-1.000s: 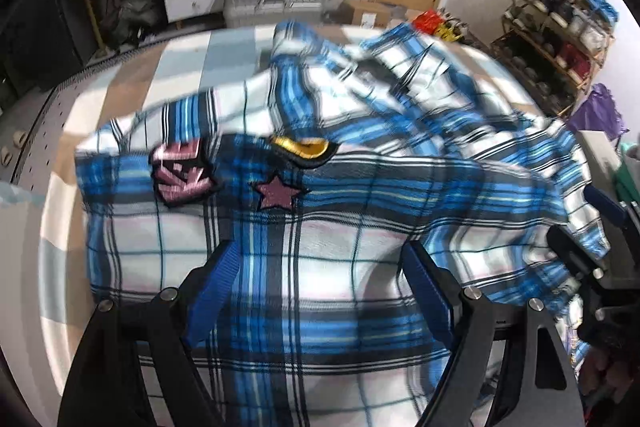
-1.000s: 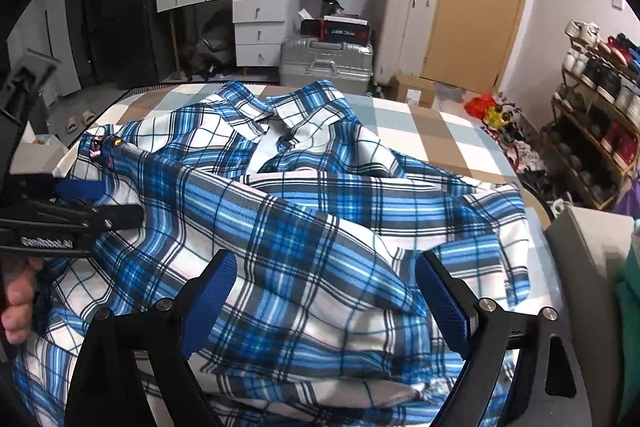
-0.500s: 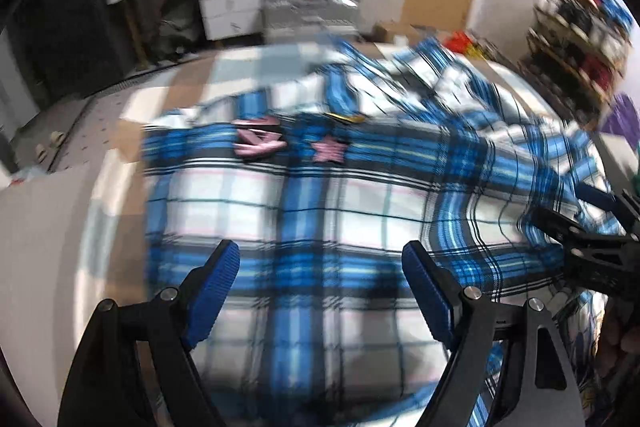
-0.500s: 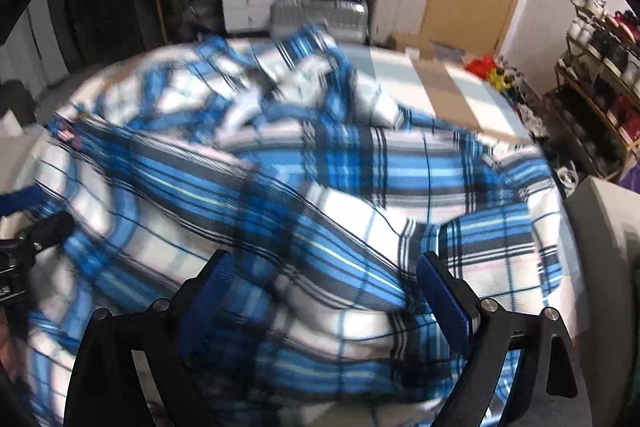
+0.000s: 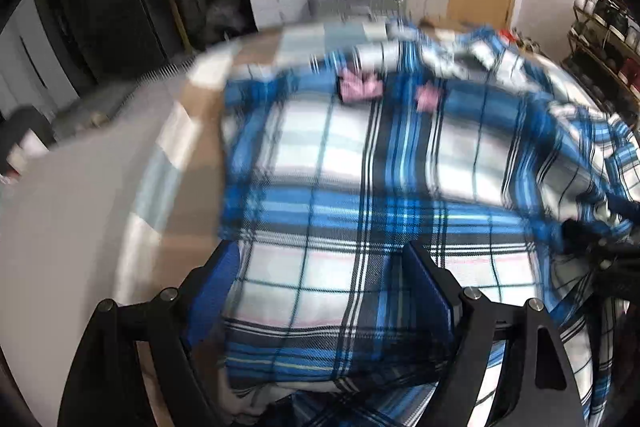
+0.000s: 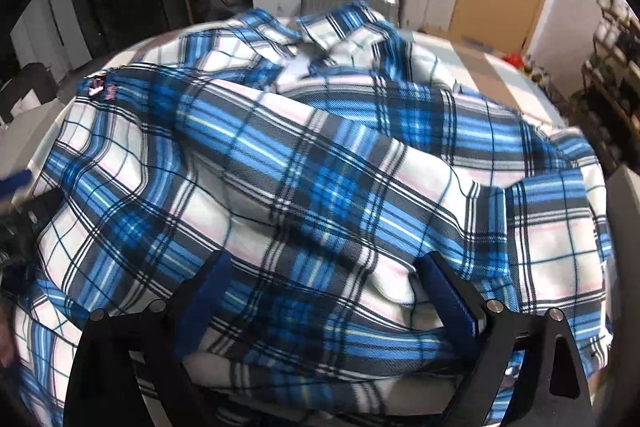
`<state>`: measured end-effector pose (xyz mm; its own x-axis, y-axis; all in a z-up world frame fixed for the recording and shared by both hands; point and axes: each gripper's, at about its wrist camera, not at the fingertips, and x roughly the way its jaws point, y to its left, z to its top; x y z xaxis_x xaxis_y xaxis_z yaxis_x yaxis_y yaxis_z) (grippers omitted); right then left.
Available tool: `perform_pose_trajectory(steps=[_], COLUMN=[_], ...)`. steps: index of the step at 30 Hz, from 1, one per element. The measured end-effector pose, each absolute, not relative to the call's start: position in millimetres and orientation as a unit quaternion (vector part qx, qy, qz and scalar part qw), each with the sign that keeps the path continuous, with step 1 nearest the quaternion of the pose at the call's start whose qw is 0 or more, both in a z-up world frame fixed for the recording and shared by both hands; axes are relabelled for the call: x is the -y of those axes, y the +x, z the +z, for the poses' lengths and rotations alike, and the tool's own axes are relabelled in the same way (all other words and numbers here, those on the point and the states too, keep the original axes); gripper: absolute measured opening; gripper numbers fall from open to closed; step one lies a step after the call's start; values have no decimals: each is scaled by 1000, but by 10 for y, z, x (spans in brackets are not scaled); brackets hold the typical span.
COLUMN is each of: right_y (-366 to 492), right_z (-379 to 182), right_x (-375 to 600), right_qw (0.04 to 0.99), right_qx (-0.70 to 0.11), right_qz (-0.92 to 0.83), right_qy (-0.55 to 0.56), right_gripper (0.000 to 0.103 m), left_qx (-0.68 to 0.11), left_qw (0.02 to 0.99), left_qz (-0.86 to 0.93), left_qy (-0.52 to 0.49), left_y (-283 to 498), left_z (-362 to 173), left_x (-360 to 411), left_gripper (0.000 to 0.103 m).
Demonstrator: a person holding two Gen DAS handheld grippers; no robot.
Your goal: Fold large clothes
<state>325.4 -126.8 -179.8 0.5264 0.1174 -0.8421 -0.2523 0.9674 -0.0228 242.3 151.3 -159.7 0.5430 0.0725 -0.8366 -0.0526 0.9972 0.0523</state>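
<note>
Left wrist view only: pink patches facing up; plaid shirt rumpled on checked bed, collar far; left gripper and right gripper spread wide, gripping nothing.

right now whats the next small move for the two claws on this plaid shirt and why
Probably lower both and close on the near edge. The left claw and right claw stand open over the plaid shirt, cloth between their pads but not pinched, and the shirt lies rumpled, not flat.
</note>
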Motion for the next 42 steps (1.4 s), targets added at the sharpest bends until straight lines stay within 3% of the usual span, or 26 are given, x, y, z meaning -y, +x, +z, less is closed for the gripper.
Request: perform_pose_trajectory(steps=[7,11,16,19,22,29,34,37,42], right_y=[3301,3565,3954,4003,4023,3969,3983,4006,4011], right_z=[-1519,-1370,-1822,-1834,-1752,-1410,-1838,-1865,-1684], right_x=[1222,1222,1361,1340,1462,2117,2237,2136,2192], right_qw=[878,883,839,846,840,861,826,838,850], right_qx=[-460,-455,-536,-524,-534,-505,-561,-540,-525], right_qz=[122,106,82,83,93,57,35,27,29], right_qy=[-53,-48,-44,-55,-28,-13,-41,-74,-29], right_gripper=[94,95,98,100,88,89,88,89,84], left_qx=[-485,-467,-535,-535,-547,-507,-555,-536,-546], left_qw=[873,884,844,844,836,858,830,842,832], left_qz=[-21,-26,-33,-26,-36,-83,-56,-48,-70], left_qy=[-43,-16,-13,8,-20,-12,16,42,-65], left_y=[2577,2860,3185,3205,3238,3254,3559,3511,3437], left_z=[-1431,-1290,-1655,-1735,-1678,-1289,-1794,-1818,-1652], left_x=[-1659,-1578,-1462,-1400,-1459,-1169,-983,-931,-1183], left_gripper=[80,80,80,84,84,84,86,88,87])
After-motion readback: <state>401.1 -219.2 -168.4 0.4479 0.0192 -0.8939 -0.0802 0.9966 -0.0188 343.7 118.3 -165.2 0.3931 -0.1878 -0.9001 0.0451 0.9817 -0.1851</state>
